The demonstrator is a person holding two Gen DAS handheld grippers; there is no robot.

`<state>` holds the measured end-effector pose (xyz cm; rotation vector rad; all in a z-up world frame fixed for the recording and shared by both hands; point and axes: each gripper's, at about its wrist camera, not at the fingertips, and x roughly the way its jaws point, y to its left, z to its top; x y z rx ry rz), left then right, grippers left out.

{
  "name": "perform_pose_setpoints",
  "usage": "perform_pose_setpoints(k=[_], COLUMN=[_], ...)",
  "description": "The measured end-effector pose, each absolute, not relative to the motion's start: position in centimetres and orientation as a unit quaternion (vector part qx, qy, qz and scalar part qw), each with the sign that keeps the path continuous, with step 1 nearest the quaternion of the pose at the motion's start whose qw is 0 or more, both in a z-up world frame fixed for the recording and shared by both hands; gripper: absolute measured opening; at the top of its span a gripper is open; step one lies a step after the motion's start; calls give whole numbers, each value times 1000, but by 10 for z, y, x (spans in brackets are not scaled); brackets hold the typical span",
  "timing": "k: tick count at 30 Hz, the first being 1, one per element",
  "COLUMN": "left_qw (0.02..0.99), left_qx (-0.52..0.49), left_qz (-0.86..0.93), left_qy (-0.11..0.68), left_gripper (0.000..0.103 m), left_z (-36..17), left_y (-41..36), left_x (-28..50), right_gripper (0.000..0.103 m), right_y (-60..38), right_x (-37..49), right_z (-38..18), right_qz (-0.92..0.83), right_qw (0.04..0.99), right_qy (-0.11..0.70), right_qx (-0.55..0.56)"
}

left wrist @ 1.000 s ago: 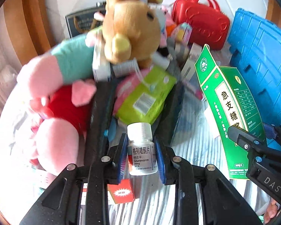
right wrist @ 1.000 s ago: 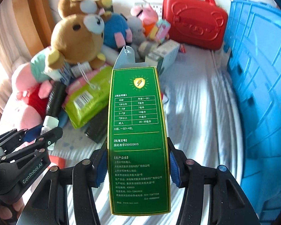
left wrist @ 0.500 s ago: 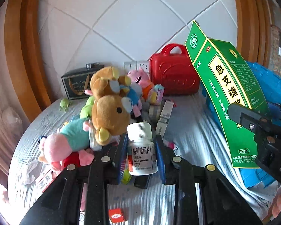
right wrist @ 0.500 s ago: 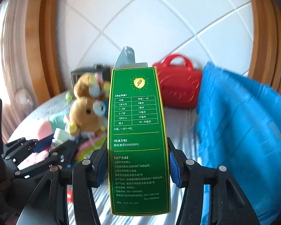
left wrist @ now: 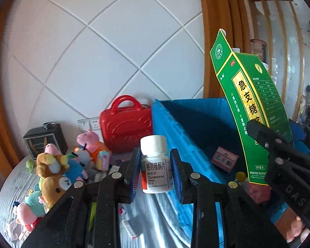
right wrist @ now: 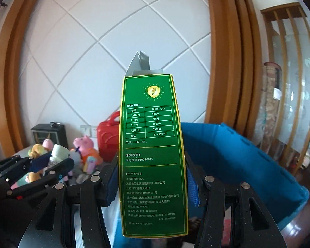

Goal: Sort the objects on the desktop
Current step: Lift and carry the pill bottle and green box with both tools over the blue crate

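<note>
Left tool (left wrist: 155,165) pinches a white pill bottle (left wrist: 156,165) upright btwn its pads, and we see the right tool (right wrist: 152,177) clamped on a tall green medicine box (right wrist: 152,155), also upright. Both sit above the blue crate (left wrist: 196,119), w/ plush toys (left wrist: 57,177) and a red case (left wrist: 124,130) on the worktop (left wrist: 16,181) to the left.

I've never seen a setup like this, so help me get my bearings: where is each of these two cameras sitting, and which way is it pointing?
Left wrist view: on the left gripper, looking along its fingers past the held white pill bottle to the blue bin and tiled wall; fingertips show at lower right.
Right wrist view: on the right gripper, facing the same wall behind its green medicine box.
Shared: red case, plush toys, the bin, each other's gripper.
</note>
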<state>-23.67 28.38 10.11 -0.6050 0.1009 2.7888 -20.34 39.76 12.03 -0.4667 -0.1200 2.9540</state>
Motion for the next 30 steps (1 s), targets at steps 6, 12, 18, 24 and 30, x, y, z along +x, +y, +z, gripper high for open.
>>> perform_pose_setpoints(k=[6, 12, 18, 24, 30], left_qw=[182, 190, 185, 193, 200], left_qx=[-244, -315, -361, -385, -396], left_qz=[951, 927, 910, 898, 892], left_qy=[53, 75, 91, 92, 88], left_gripper=[28, 28, 28, 28, 28], left_z=[123, 112, 96, 84, 79], left_y=[376, 460, 502, 509, 511], left_x=[-256, -288, -316, -326, -333], right_gripper=[54, 54, 54, 54, 54], right_y=[475, 528, 572, 603, 613], right_x=[-218, -243, -271, -286, -288], right_z=[115, 112, 105, 88, 79], right_qz=[972, 959, 940, 919, 905], right_qw=[112, 126, 124, 88, 101], right_qy=[-39, -30, -20, 8, -16], right_qx=[-203, -251, -317, -384, -413])
